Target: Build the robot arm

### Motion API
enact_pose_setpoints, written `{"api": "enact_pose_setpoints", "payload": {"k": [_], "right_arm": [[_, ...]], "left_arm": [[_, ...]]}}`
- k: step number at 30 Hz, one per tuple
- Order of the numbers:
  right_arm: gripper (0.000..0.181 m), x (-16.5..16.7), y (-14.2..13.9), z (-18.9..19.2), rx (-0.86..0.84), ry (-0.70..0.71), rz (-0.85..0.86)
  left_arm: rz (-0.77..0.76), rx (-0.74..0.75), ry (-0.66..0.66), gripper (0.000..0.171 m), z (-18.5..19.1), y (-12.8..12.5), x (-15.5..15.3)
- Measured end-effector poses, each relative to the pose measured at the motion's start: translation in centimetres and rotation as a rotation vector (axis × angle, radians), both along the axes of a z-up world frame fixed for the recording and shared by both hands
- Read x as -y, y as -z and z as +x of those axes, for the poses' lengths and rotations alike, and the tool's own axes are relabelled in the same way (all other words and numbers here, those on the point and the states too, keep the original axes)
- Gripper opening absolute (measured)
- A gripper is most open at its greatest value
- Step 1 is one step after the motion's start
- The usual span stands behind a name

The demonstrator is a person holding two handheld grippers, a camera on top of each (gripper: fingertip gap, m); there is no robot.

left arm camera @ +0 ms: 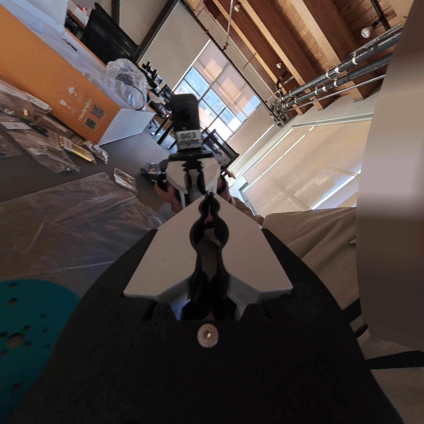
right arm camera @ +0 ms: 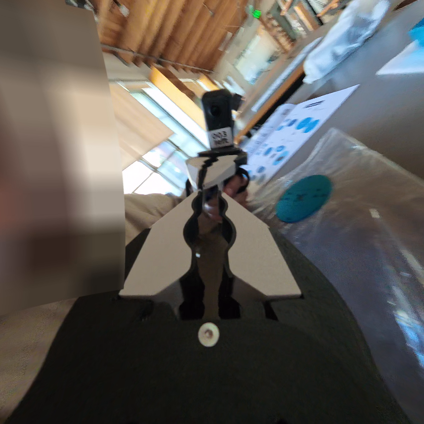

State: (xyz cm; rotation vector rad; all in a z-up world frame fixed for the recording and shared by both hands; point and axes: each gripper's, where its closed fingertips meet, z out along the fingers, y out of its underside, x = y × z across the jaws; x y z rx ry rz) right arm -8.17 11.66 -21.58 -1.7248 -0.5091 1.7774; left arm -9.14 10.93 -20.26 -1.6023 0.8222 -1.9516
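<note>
My left gripper [left arm camera: 210, 197] is shut, its white fingers meeting at the tips, with nothing between them. It points straight at the right gripper [left arm camera: 195, 183], which is held by a hand [left arm camera: 165, 192] and almost touches it tip to tip. In the right wrist view my right gripper [right arm camera: 208, 197] stands a narrow gap open and empty. It faces the left gripper [right arm camera: 207, 174], whose jaws are closed. Each gripper carries a black camera on top [left arm camera: 184, 112] [right arm camera: 216, 110]. Both are raised off the table and tilted.
A teal perforated disc [left arm camera: 29, 332] [right arm camera: 302, 198] lies on a clear plastic sheet [left arm camera: 68, 218] [right arm camera: 355, 241] over the table. An orange box [left arm camera: 46, 75], scattered brown packets [left arm camera: 57, 146] and a white sheet with blue spots [right arm camera: 286, 137] lie nearby. A person's beige clothing [left arm camera: 309, 241] is close.
</note>
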Motion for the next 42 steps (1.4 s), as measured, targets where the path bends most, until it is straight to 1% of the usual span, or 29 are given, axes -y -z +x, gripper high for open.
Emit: {"api": "enact_pose_setpoints", "payload": {"k": [2, 4, 5, 9, 11, 13, 16, 20, 22, 27, 29, 31, 33, 36, 37, 40, 42], "right_arm": [[0.013, -0.6, 0.8, 0.5, 0.135, 0.057, 0.089], [0.022, -0.2, 1.5, 0.1, 0.244, 0.043, 0.162], [0.026, 0.6, 2.0, -0.5, 0.305, 0.009, 0.219], [0.027, 4.6, 5.4, -3.6, 0.620, -0.156, 0.525], [0.026, 5.5, 8.0, -4.1, 0.791, -0.211, 0.637], [0.023, 5.5, 10.1, -4.0, 0.919, -0.225, 0.694], [0.020, 5.4, 10.7, -4.1, 0.947, -0.229, 0.710], [0.018, 5.5, 11.5, -3.7, 1.023, -0.244, 0.777], [0.014, 5.5, 11.6, -3.7, 1.047, -0.242, 0.809], [0.014, 5.6, 11.6, -3.2, 1.117, -0.250, 0.909], [0.013, 5.7, 11.2, -3.1, 1.131, -0.241, 0.944], [0.014, 5.5, 11.4, -3.0, 1.165, -0.238, 0.958], [0.013, 5.6, 12.0, -3.0, 1.185, -0.258, 0.979], [0.000, 5.1, 12.2, -2.9, 1.226, -0.236, 1.036], [0.000, 5.0, 12.1, -2.8, 1.234, -0.223, 1.048], [0.000, 4.4, 11.1, -2.8, 1.199, -0.179, 1.014], [0.000, 4.4, 9.7, -2.8, 1.102, -0.153, 0.960]], "left_arm": [[-0.013, -0.038, -0.017, 0.000, -0.4, 0.3, -1.0], [-0.010, -0.104, -0.081, 0.000, -0.9, 0.9, -2.7], [0.007, -0.128, -0.108, 0.000, -1.3, 1.0, -3.5], [0.080, -0.214, -0.226, 0.000, -2.2, 1.6, -5.9], [0.120, -0.254, -0.264, 0.000, -2.4, 2.2, -6.5], [0.147, -0.282, -0.273, 0.000, -2.2, 2.8, -6.7], [0.156, -0.317, -0.264, 0.000, -1.9, 3.6, -6.5], [0.147, -0.330, -0.253, 0.000, -1.8, 3.9, -6.3], [0.140, -0.331, -0.245, 0.000, -1.7, 3.9, -6.2], [0.138, -0.341, -0.223, 0.000, -1.5, 4.1, -5.7], [0.161, -0.362, -0.175, 0.000, -1.4, 4.3, -5.0], [0.234, -0.408, -0.090, 0.000, -1.3, 4.8, -3.8], [0.310, -0.445, -0.093, 0.000, -1.2, 5.1, -3.6], [0.307, -0.430, -0.036, 0.001, -1.0, 4.9, -2.5], [0.316, -0.431, -0.014, 0.001, -1.1, 5.0, -2.2], [0.421, -0.457, 0.065, 0.006, -1.5, 5.5, -1.2], [0.499, -0.442, 0.186, 0.013, -1.9, 5.7, 0.9]]}}
